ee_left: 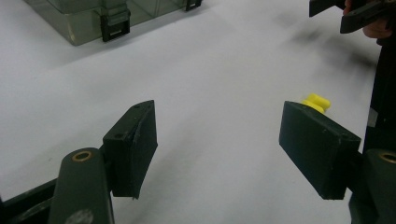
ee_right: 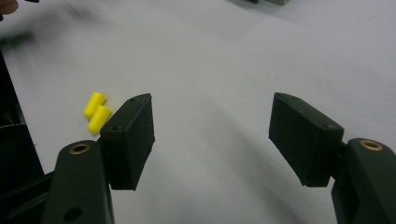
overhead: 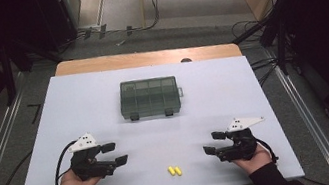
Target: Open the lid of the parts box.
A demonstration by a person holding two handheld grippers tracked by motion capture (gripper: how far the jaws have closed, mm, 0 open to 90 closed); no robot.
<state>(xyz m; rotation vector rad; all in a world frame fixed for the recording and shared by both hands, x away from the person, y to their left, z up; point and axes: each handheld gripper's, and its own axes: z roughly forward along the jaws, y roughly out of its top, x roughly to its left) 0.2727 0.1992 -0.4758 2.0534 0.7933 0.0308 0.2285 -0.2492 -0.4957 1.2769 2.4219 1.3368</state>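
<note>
Two small yellow earplugs [overhead: 174, 171] lie side by side on the white table near its front edge, between my two hands. They show as yellow earplugs [ee_right: 96, 112] beside the left jaw in the right gripper view and as a yellow earplug [ee_left: 316, 102] behind the right jaw in the left gripper view. A closed, smoky-clear compartment box [overhead: 150, 97] sits at the table's middle. My left gripper [overhead: 115, 153] rests open at the front left, jaws pointing right. My right gripper [overhead: 214, 143] rests open at the front right, jaws pointing left. Nothing lies between either pair of jaws.
The white sheet [overhead: 102, 98] covers the table, with a wooden strip [overhead: 146, 57] along the far edge. The box's black latches [ee_left: 115, 25] face the front. Cables and dark stands surround the table on the floor.
</note>
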